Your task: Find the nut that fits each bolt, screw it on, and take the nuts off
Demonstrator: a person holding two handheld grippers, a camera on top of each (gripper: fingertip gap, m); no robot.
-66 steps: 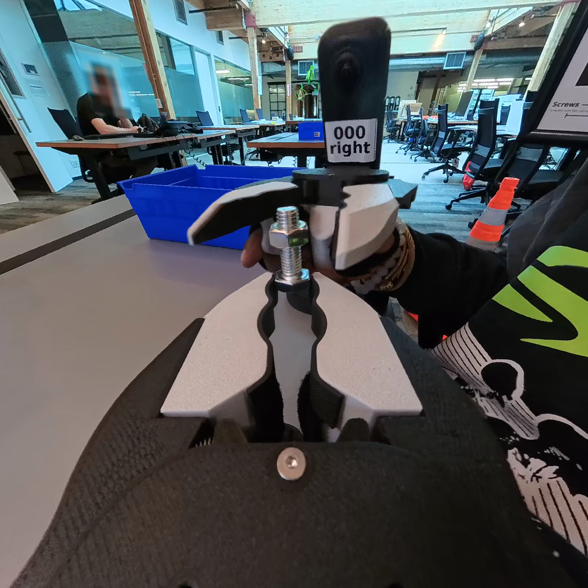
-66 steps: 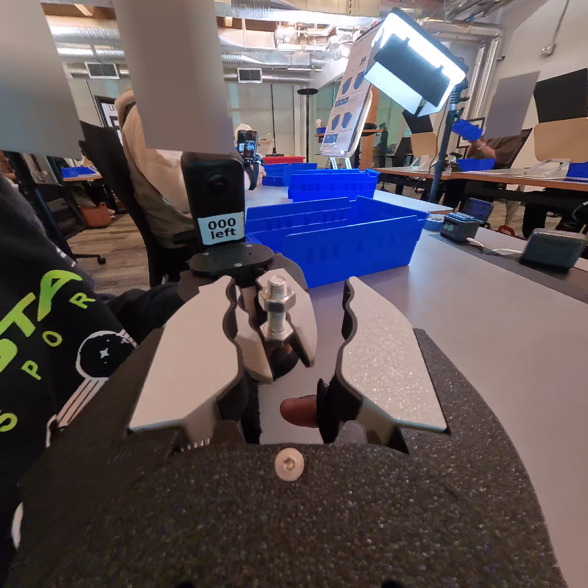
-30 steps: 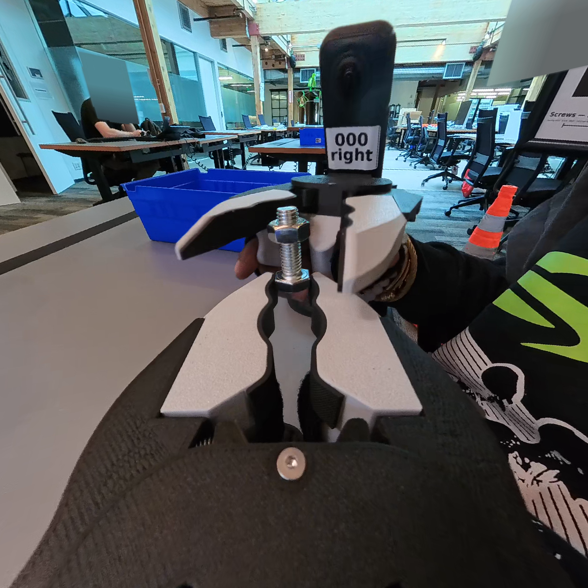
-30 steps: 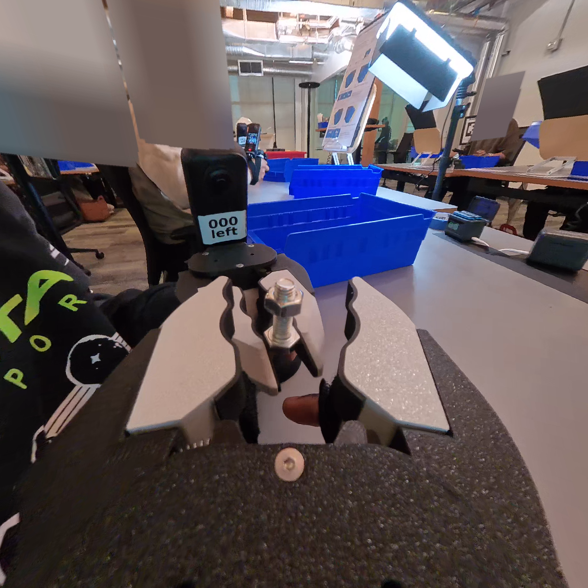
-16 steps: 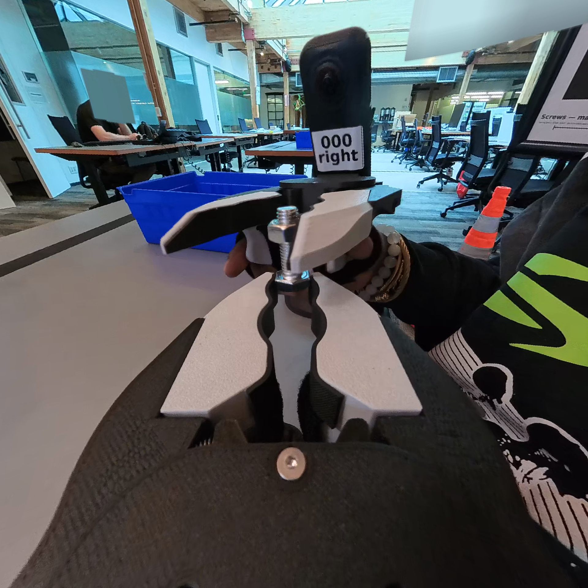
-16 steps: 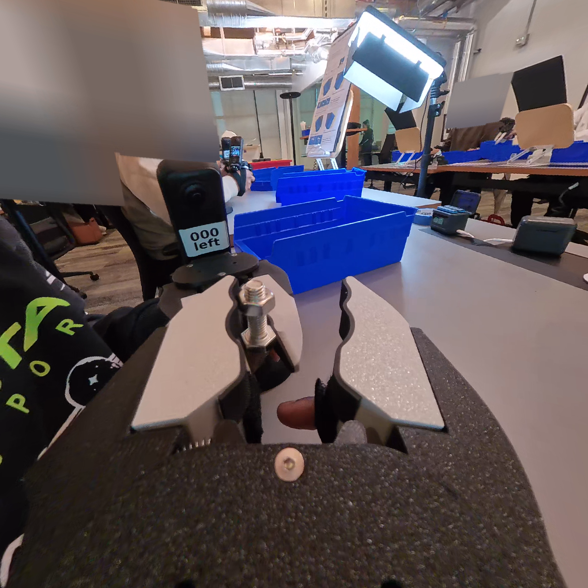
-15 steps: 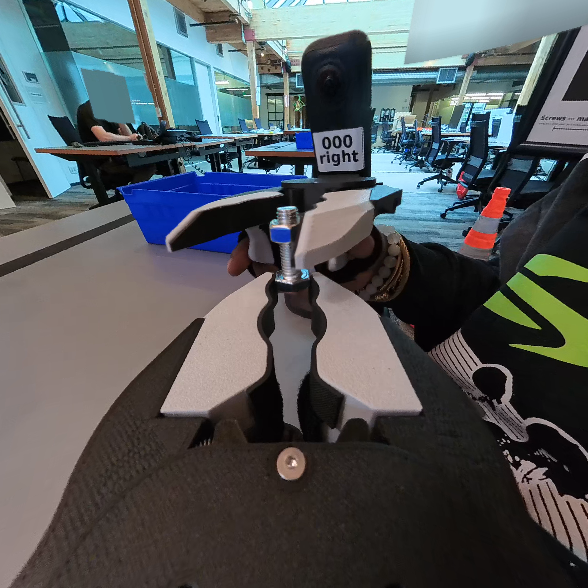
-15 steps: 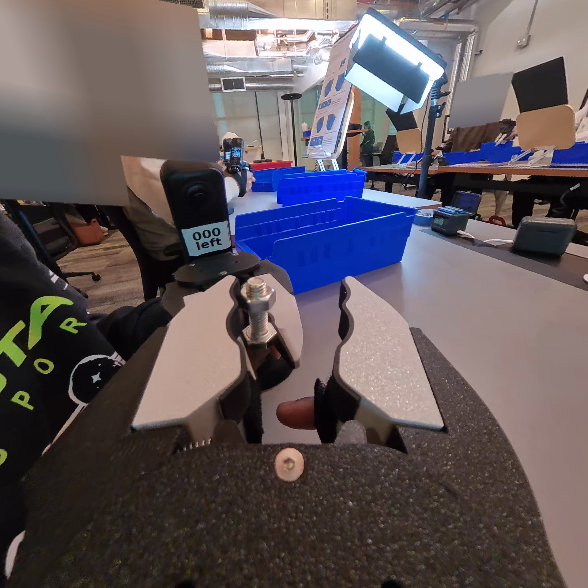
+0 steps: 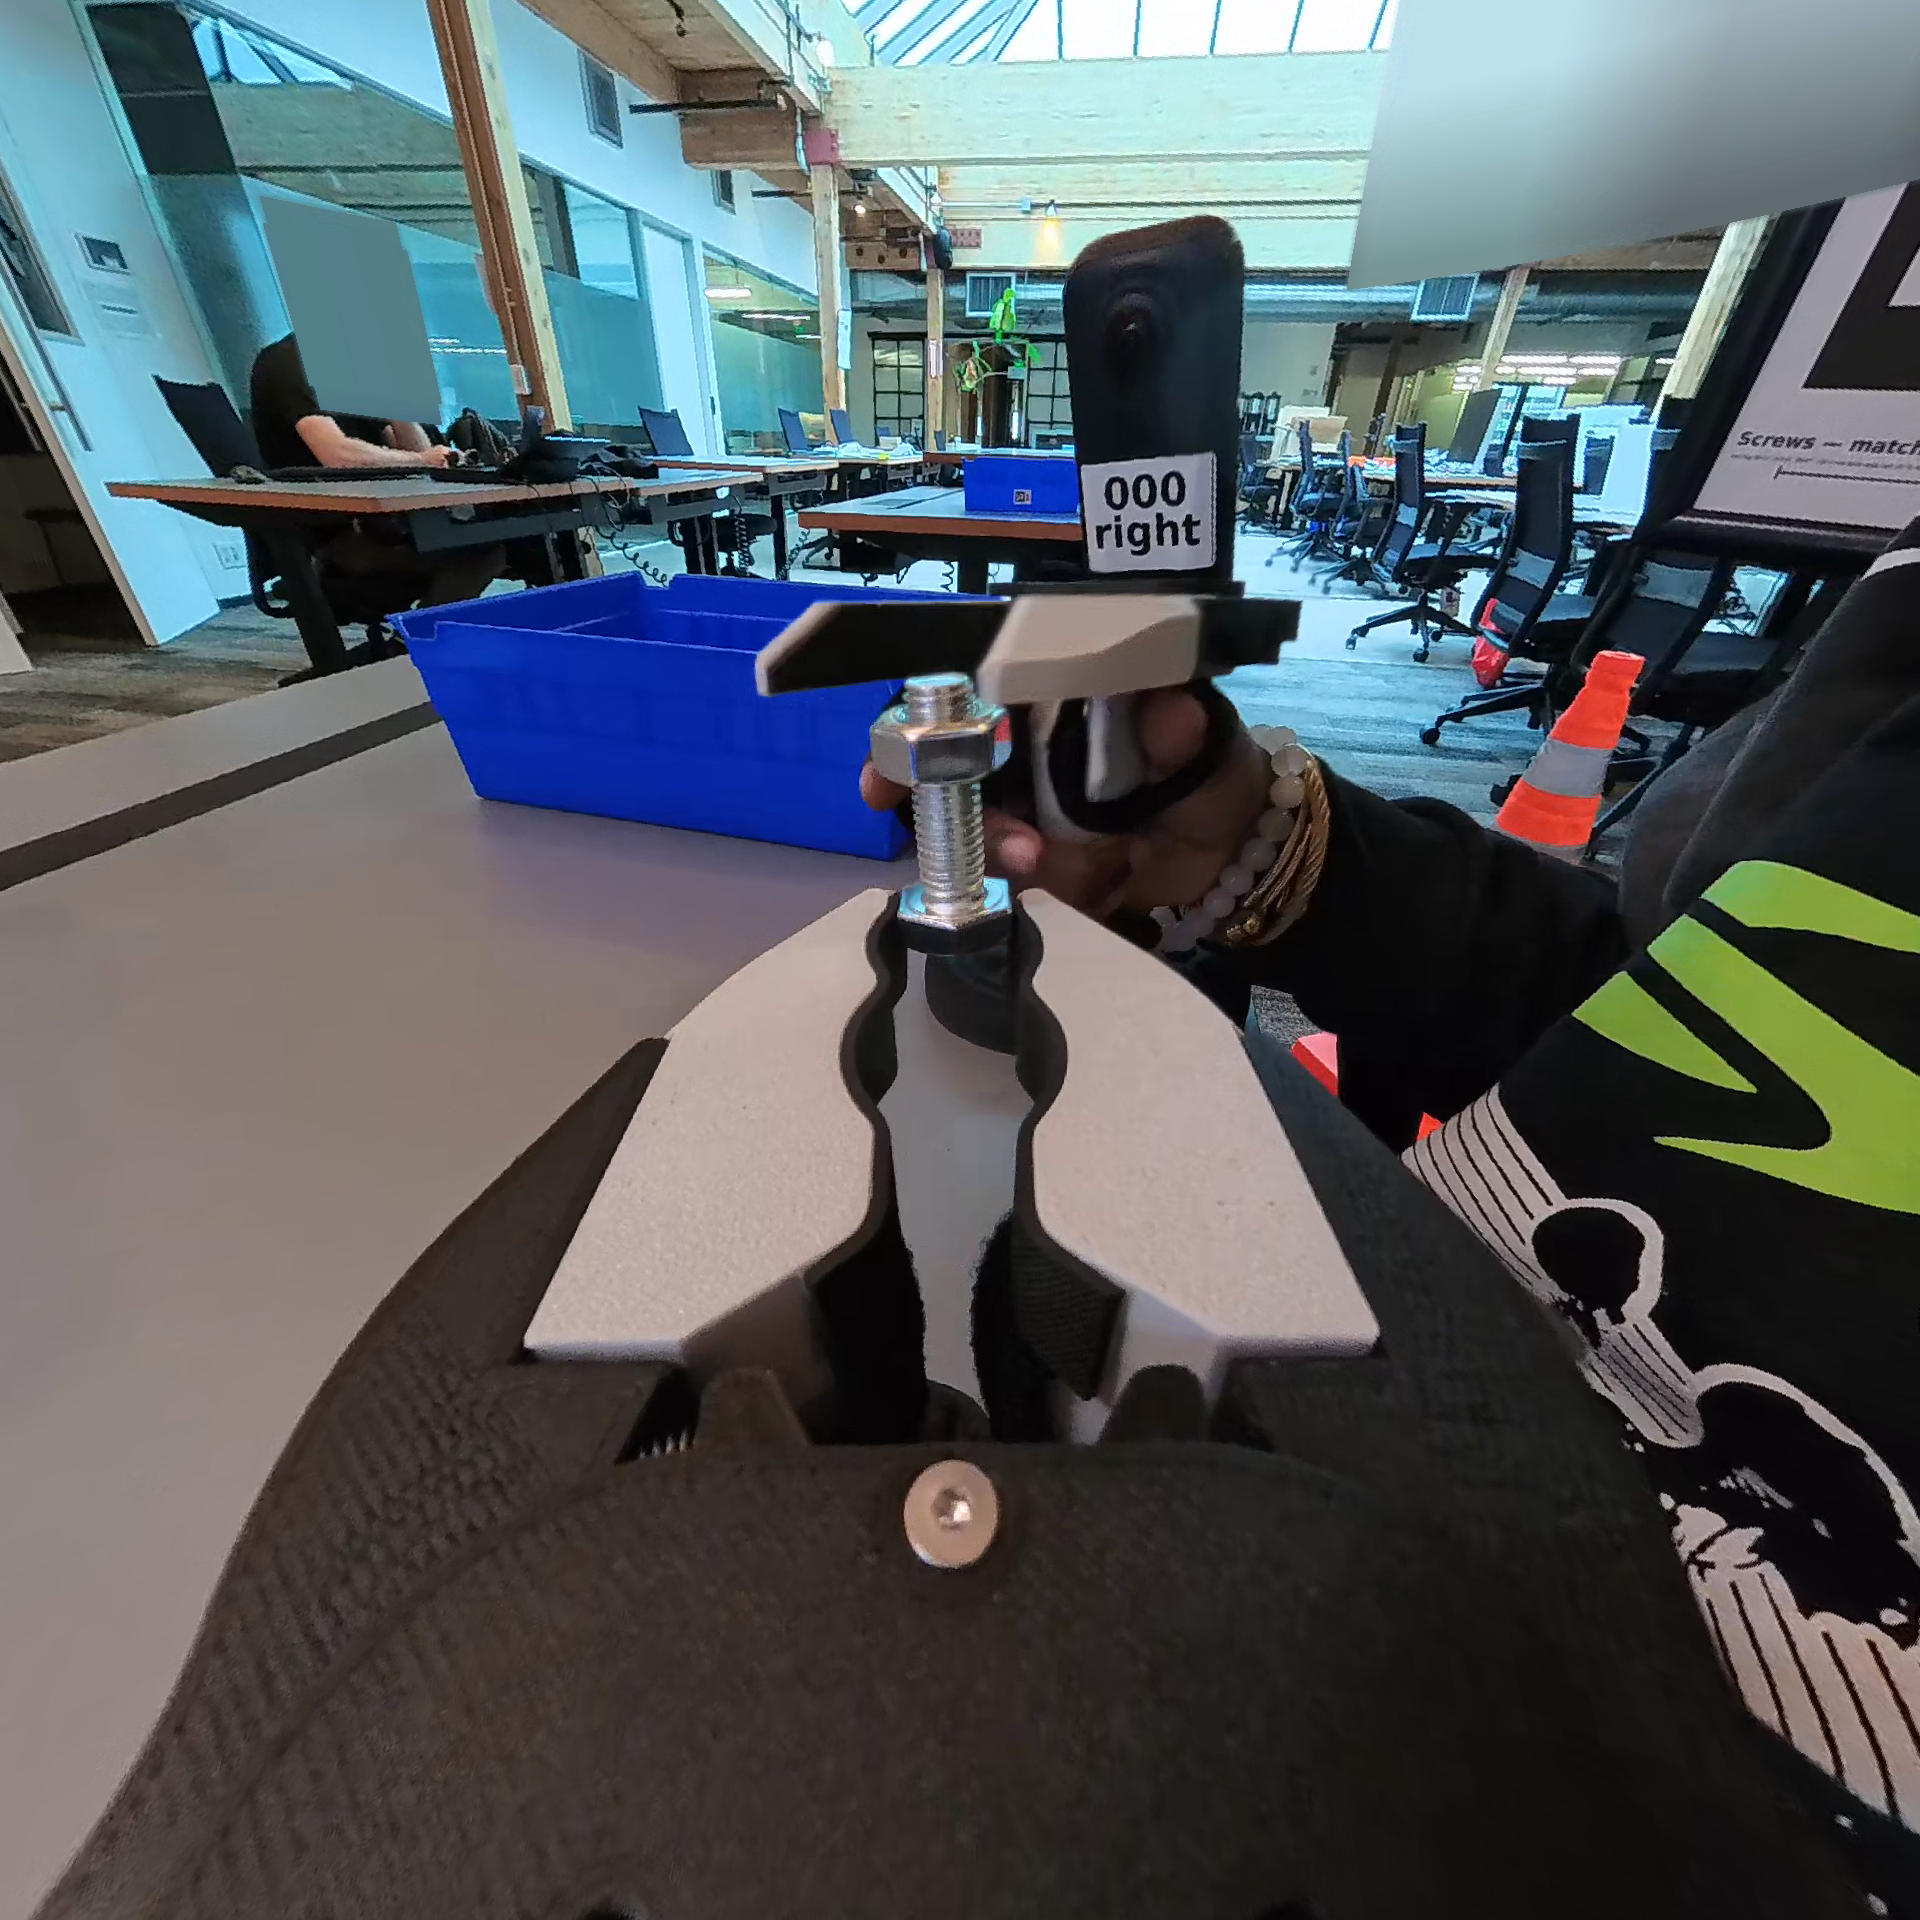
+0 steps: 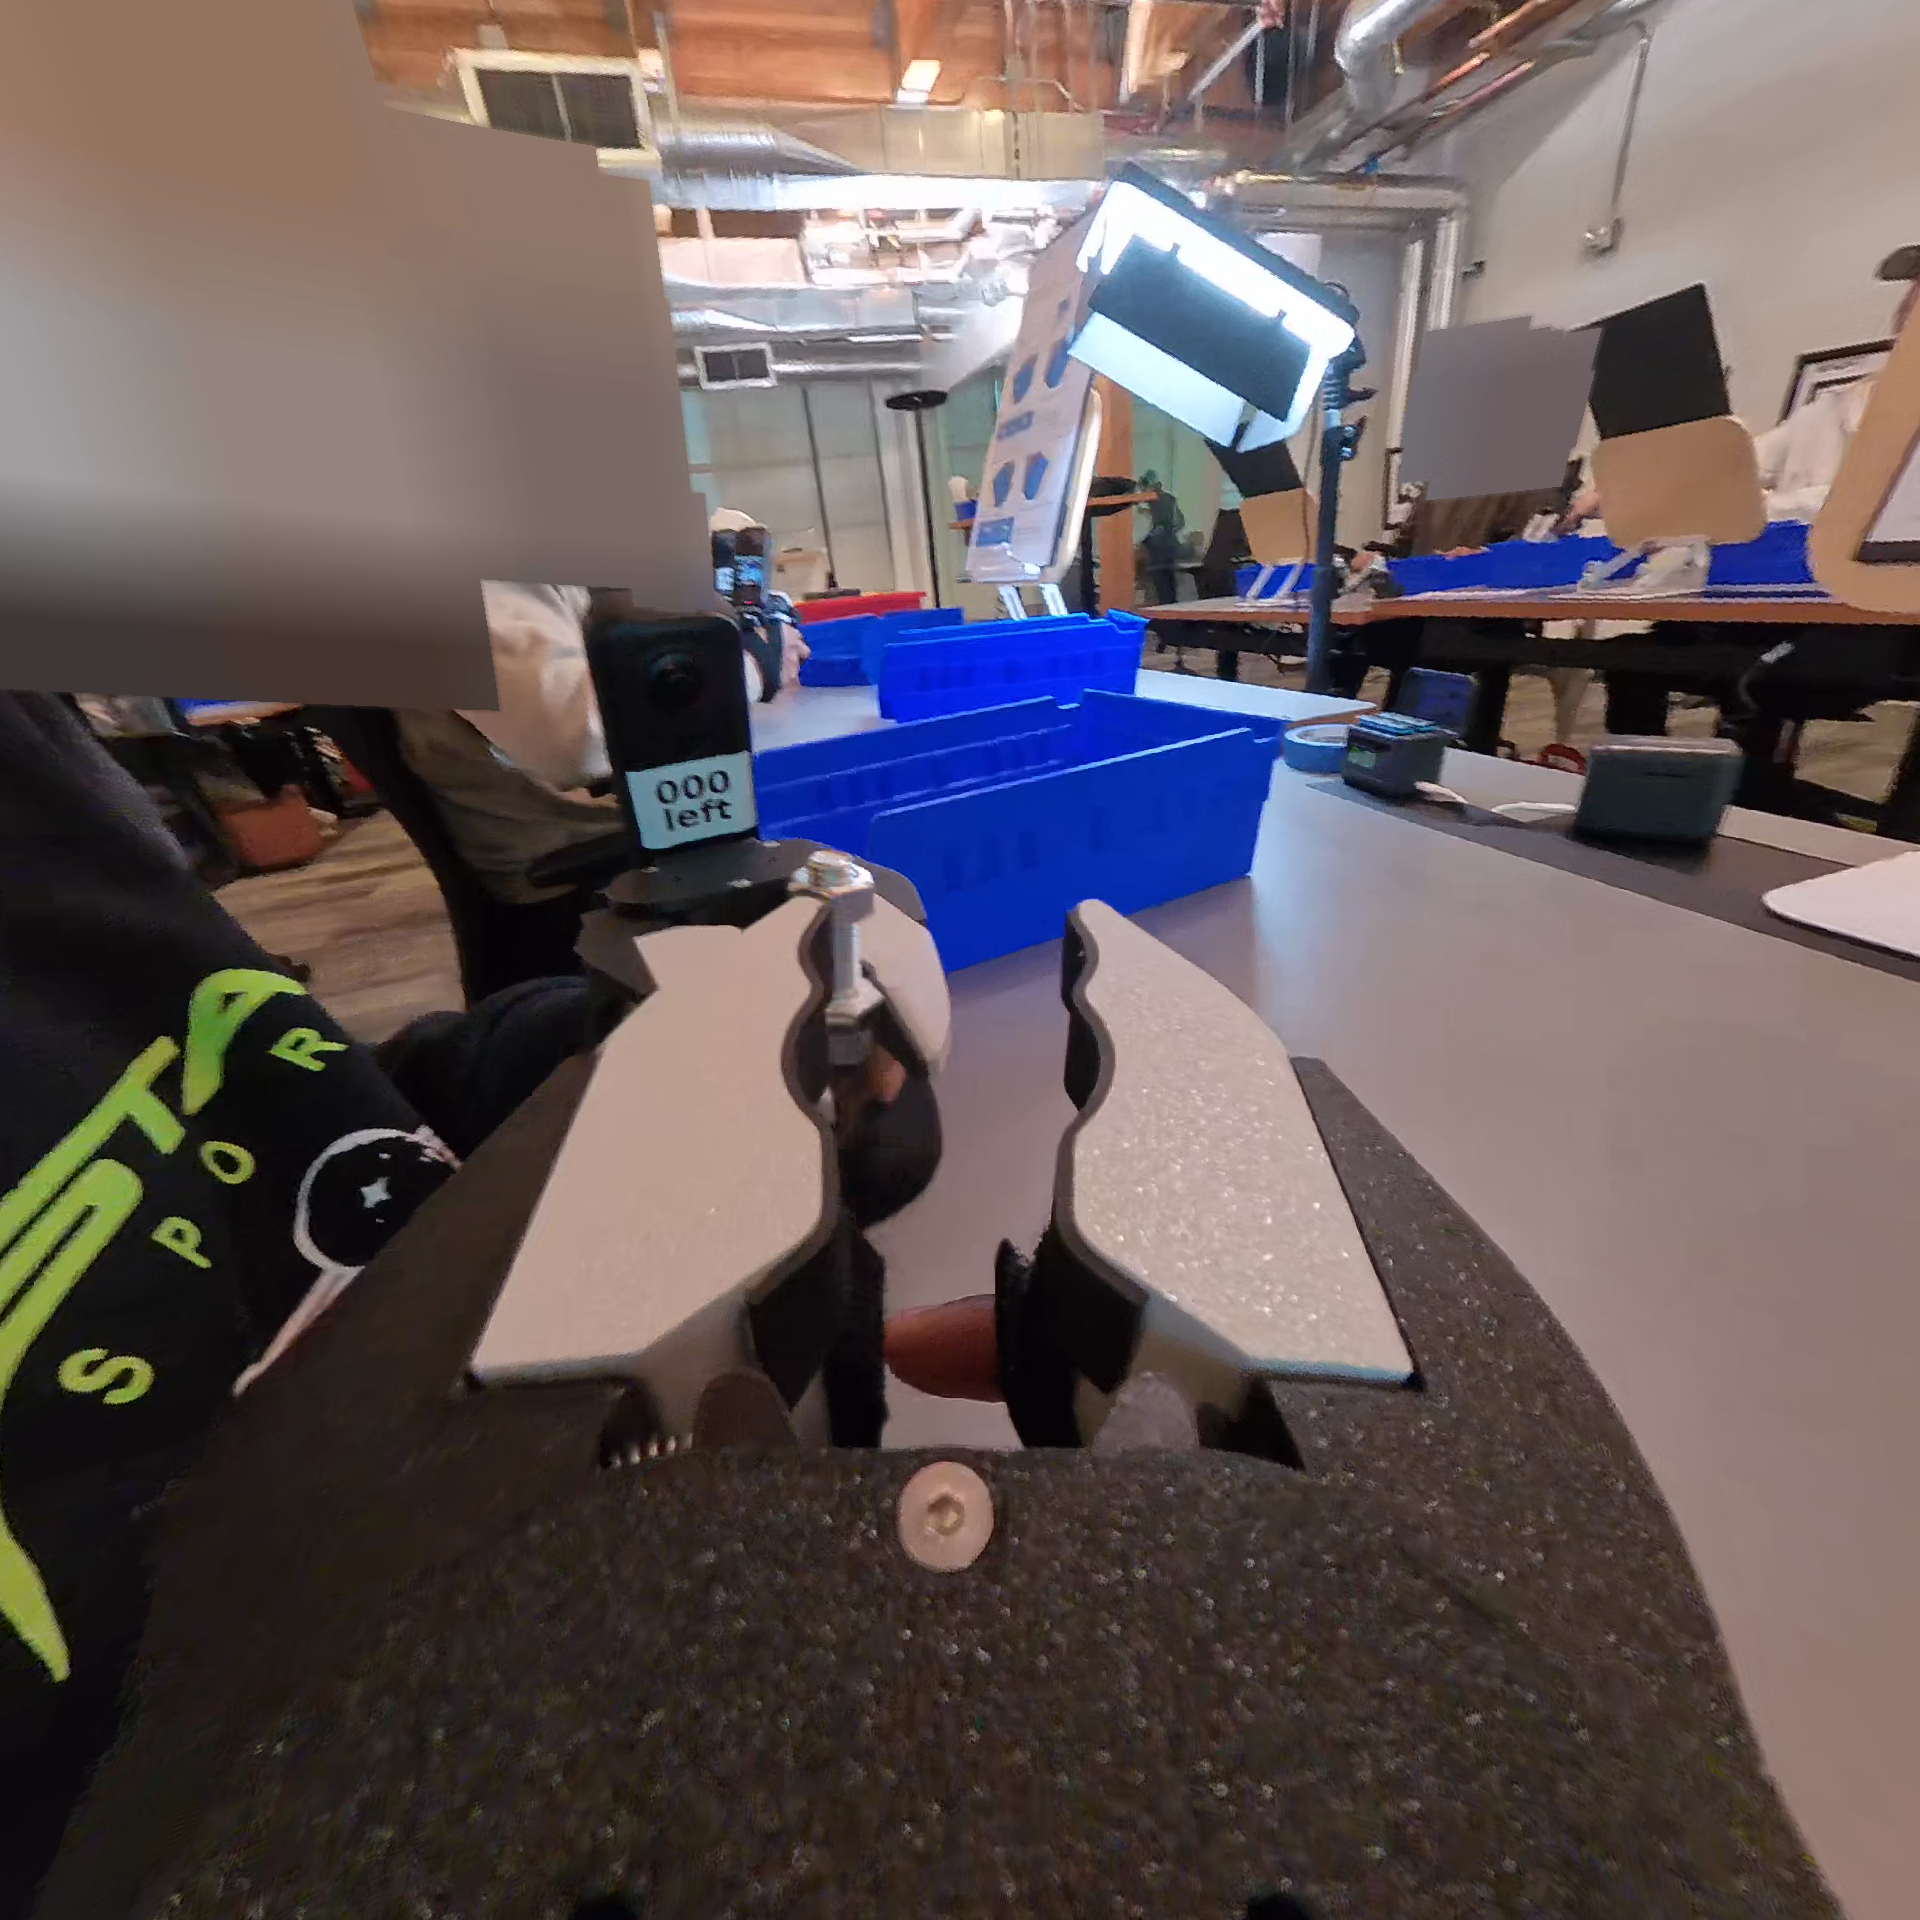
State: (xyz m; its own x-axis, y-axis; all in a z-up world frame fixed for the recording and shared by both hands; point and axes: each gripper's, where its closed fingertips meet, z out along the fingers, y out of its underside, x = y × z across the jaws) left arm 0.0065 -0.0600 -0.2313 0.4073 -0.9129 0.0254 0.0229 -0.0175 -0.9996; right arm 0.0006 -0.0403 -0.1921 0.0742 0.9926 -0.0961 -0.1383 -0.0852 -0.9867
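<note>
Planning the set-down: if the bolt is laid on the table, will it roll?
Probably somewhat: the bolt has a round threaded shank. Its hex head and nut have flats, likely stopping it soon. Steel, so stiff and heavy for its size.

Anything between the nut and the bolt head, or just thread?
Just bare thread: in the left wrist view the nut sits near the bolt tip, its head clamped in the left gripper.

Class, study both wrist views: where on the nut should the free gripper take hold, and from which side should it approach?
Grip the nut across two opposite flats, coming in level from the side. The bolt stands upright, head clamped in the left gripper, and thread pokes out above the nut. The right gripper is open.
</note>
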